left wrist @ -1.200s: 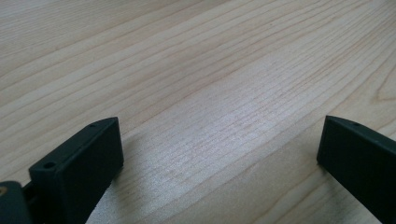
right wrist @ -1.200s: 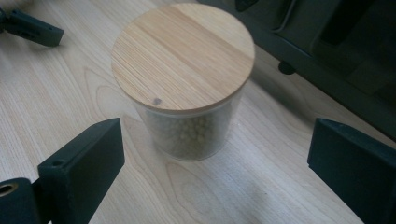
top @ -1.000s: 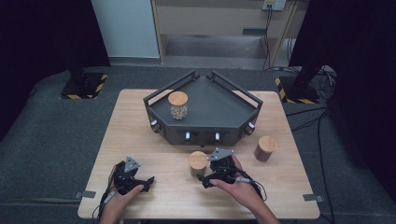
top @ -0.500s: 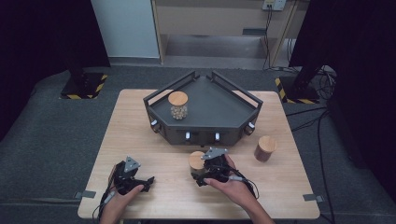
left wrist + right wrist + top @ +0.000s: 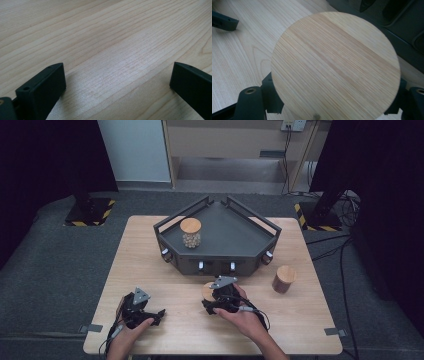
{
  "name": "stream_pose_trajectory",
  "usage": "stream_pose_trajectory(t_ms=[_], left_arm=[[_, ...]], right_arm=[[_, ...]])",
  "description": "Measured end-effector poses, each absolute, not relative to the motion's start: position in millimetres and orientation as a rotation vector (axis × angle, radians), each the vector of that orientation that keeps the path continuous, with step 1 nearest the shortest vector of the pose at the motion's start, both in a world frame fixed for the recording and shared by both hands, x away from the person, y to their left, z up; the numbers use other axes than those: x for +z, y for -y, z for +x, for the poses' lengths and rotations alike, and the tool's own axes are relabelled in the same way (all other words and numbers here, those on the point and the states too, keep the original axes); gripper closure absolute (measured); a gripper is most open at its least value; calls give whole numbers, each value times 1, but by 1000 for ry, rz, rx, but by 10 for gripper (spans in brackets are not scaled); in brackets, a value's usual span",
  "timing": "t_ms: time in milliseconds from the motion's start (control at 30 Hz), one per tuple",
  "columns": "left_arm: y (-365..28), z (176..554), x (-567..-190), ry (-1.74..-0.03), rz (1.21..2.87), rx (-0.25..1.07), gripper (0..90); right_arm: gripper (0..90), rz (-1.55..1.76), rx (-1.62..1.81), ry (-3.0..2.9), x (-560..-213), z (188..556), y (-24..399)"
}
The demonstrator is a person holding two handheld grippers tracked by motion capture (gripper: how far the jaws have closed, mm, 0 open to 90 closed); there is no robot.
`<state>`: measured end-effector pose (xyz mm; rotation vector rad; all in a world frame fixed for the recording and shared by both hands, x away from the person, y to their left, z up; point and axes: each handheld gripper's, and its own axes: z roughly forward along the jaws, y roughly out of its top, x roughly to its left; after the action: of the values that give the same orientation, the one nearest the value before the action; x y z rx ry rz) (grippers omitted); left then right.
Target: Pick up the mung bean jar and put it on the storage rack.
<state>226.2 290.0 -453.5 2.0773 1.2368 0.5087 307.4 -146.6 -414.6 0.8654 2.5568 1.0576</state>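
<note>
A pale wooden table (image 5: pixel 150 255) with a straight, fine grain stands on grey carpet (image 5: pixel 55 265) in a dim room, with yellow-and-black striped stand bases on the floor behind it. Near its front edge the right gripper (image 5: pixel 209 304) has just closed its jaws on a round jar with a flat wooden lid (image 5: pixel 335 66), just in front of the dark angular metal tray (image 5: pixel 240 232). The left gripper (image 5: pixel 159 313) rests low over bare wood with its jaws wide apart and nothing between them.
</note>
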Motion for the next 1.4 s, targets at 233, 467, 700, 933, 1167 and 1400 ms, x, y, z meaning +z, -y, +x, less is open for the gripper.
stream_pose_trajectory(t_ms=[233, 467, 700, 933, 1167, 1400], left_arm=[[-290, 226, -454, -1237, 2077, 509, 0], [-290, 226, -454, -1237, 2077, 509, 0], [-290, 226, -454, -1237, 2077, 509, 0], [-290, 226, -454, -1237, 2077, 509, 0], [-290, 226, -454, -1237, 2077, 509, 0], [-290, 226, -454, -1237, 2077, 509, 0]], right_arm=[[255, 857, 1087, -2540, -409, 305, 151], [255, 841, 1091, -2530, -390, 301, 157], [255, 839, 1079, -2540, -375, 298, 162], [255, 859, 1088, -2537, -364, 299, 170], [255, 849, 1077, -2536, -353, 299, 177], [255, 837, 1073, -2536, -346, 299, 184]])
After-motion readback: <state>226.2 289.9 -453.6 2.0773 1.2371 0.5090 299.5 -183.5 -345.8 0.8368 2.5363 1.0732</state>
